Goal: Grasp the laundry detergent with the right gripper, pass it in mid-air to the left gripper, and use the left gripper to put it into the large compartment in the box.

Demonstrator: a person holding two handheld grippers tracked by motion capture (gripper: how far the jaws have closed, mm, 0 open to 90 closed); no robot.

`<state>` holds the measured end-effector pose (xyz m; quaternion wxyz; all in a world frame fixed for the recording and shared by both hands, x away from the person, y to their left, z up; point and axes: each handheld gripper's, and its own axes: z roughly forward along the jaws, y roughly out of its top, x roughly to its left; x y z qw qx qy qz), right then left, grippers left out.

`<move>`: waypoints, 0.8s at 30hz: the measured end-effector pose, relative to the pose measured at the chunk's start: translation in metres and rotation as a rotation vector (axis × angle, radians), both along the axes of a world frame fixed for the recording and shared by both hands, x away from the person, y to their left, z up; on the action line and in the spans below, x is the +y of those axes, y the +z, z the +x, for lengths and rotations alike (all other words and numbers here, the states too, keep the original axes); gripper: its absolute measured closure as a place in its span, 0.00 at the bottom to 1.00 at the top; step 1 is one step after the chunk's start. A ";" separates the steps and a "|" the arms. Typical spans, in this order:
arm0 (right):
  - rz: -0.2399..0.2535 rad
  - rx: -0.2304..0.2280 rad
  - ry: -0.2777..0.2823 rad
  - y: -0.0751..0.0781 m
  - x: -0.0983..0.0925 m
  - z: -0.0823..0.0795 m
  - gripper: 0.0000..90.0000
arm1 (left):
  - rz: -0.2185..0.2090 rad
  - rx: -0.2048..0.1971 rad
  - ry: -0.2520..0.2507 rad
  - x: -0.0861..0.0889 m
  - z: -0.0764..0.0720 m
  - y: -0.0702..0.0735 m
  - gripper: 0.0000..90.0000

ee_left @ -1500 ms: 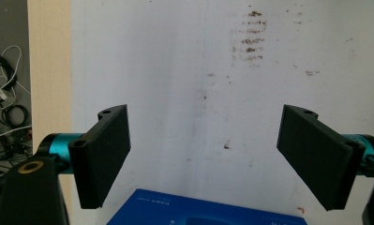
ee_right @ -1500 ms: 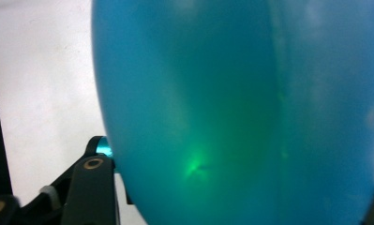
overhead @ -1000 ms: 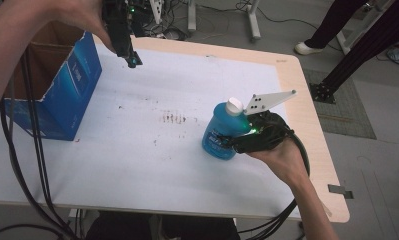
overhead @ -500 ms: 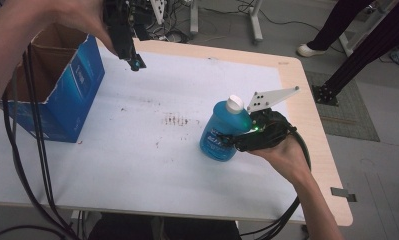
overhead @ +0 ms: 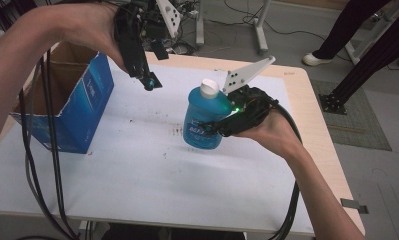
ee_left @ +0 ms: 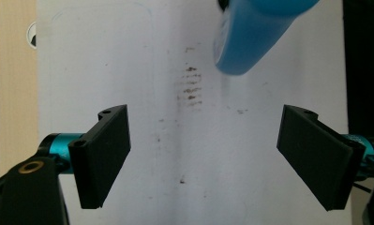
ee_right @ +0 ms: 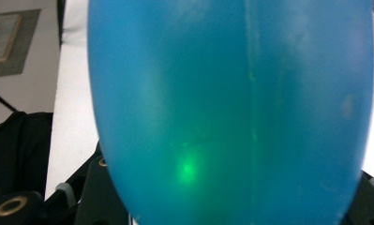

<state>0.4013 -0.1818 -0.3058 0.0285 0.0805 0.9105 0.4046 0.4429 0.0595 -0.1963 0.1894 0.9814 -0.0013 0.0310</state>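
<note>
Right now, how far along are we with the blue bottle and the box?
Done: the right gripper has the blue bottle clamped at mid-body, and it looks lifted clear of the white table. In hand: the bottle is carried upright with its white cap on. Left, probably: getting it into the open cardboard box. The left gripper hangs open above the table near the box, holding nothing.
</note>
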 end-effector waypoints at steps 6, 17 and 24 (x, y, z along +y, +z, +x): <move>-0.008 0.006 0.062 0.002 0.022 0.007 0.52 | 0.027 0.011 -0.042 -0.013 -0.017 0.003 0.20; -0.005 0.029 0.104 -0.002 0.036 0.011 0.52 | 0.046 0.036 -0.064 -0.041 -0.028 -0.008 0.20; -0.011 0.028 0.107 -0.003 0.037 0.012 0.52 | 0.038 0.045 -0.073 -0.054 -0.028 -0.019 0.20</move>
